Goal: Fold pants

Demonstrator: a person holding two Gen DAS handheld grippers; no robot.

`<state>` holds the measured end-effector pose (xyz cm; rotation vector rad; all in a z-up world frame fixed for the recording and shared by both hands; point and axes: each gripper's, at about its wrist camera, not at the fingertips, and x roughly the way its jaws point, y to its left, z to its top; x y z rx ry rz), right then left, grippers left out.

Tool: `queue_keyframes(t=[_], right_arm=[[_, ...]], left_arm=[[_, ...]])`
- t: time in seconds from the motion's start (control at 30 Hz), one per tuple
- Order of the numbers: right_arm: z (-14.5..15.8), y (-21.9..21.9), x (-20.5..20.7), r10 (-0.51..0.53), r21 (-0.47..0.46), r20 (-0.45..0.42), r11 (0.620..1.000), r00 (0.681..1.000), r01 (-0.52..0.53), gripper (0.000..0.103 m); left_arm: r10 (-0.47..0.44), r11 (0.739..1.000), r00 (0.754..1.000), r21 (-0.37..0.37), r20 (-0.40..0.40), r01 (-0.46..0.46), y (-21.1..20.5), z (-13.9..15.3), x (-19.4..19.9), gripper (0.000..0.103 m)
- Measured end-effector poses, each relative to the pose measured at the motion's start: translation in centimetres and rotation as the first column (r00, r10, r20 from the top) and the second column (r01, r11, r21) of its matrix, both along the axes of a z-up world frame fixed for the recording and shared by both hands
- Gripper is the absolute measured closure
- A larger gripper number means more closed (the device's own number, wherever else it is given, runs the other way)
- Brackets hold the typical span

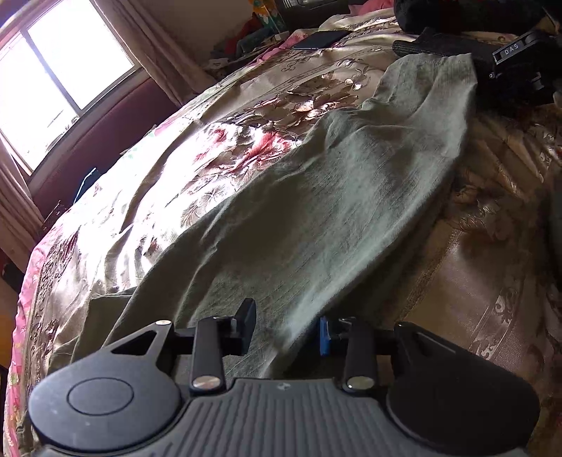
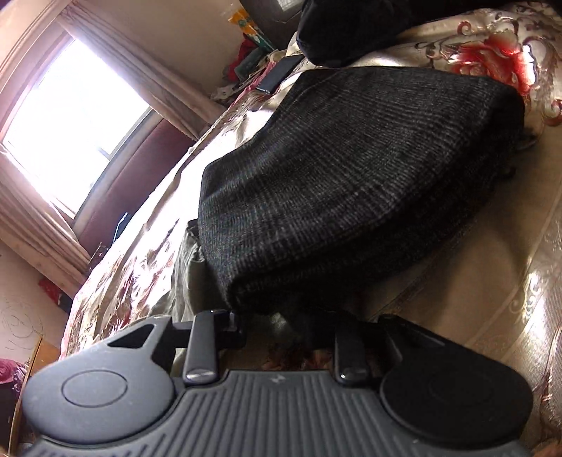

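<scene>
Grey-green pants (image 1: 333,197) lie stretched across a floral bedspread (image 1: 196,151), running away from me toward the far right. My left gripper (image 1: 286,334) sits at their near end with its jaws apart; a fold of the cloth lies between the fingers (image 1: 246,327). The right gripper's black body (image 1: 516,66) shows at the far end of the pants. In the right wrist view my right gripper (image 2: 284,327) sits low against a folded dark knitted garment (image 2: 351,182); the cloth hides its fingertips. A strip of the green pants (image 2: 184,277) shows at left.
A dark phone (image 1: 319,39) lies on the bed at the back, also seen in the right wrist view (image 2: 277,75). A black garment pile (image 2: 351,24) sits beyond. A window with curtains (image 1: 59,77) is at left. The bed edge drops off at left.
</scene>
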<state>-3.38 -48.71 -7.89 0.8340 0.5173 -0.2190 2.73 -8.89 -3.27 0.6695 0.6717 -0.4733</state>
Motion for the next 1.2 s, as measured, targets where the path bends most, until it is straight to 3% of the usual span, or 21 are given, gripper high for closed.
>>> queue_keyframes(t=[0.1, 0.17, 0.37, 0.47, 0.57, 0.7, 0.77, 0.87, 1.0, 1.2], right_arm=[[0.3, -0.1, -0.4, -0.054, 0.027, 0.019, 0.998, 0.998, 0.053, 0.076], [0.6, 0.3, -0.9, -0.029, 0.008, 0.022, 1.0, 0.999, 0.029, 0.068], [0.6, 1.1, -2.4, 0.039, -0.025, 0.059, 0.999, 0.997, -0.038, 0.06], [0.6, 0.1, -1.6, -0.024, -0.008, 0.082, 1.0, 0.996, 0.025, 0.063], [-0.9, -2.8, -1.2, -0.126, 0.193, 0.123, 0.976, 0.984, 0.101, 0.069], [-0.7, -3.5, -0.7, -0.183, 0.153, 0.108, 0.974, 0.977, 0.166, 0.07], [0.1, -2.6, -0.9, -0.153, 0.144, 0.101, 0.98, 0.983, 0.137, 0.06], [0.3, -0.5, -1.5, -0.092, 0.142, 0.094, 0.987, 0.991, 0.078, 0.06], [-0.9, 1.6, -2.2, -0.066, 0.213, 0.092, 0.976, 0.994, 0.045, 0.061], [-1.2, 2.8, 1.5, 0.045, 0.29, 0.098, 0.954, 0.994, -0.072, 0.049]], left_arm=[[-0.016, 1.0, 1.0, -0.01, -0.002, 0.016, -0.6, 0.1, 0.0, 0.054], [-0.035, 0.999, 0.999, -0.006, 0.003, 0.035, -0.9, 0.1, -0.2, 0.054], [-0.035, 0.999, 0.999, -0.012, -0.001, 0.035, -0.8, -0.2, -0.3, 0.054], [-0.038, 0.999, 0.999, 0.0, -0.005, 0.038, -0.9, -0.1, -0.3, 0.054], [-0.035, 0.999, 0.999, 0.011, -0.006, 0.035, -1.0, 0.0, -0.4, 0.054], [-0.034, 0.999, 0.999, 0.023, 0.002, 0.034, -1.3, -0.2, -0.5, 0.054], [-0.032, 0.999, 0.999, 0.019, 0.005, 0.032, -1.2, -0.2, -0.6, 0.054], [-0.02, 1.0, 1.0, -0.015, -0.001, 0.02, -0.8, 0.0, -0.4, 0.054], [-0.008, 0.999, 1.0, -0.038, 0.005, 0.008, -0.6, 0.0, -0.5, 0.053], [0.014, 0.997, 1.0, -0.07, 0.01, -0.013, -0.4, -0.1, -0.4, 0.053]])
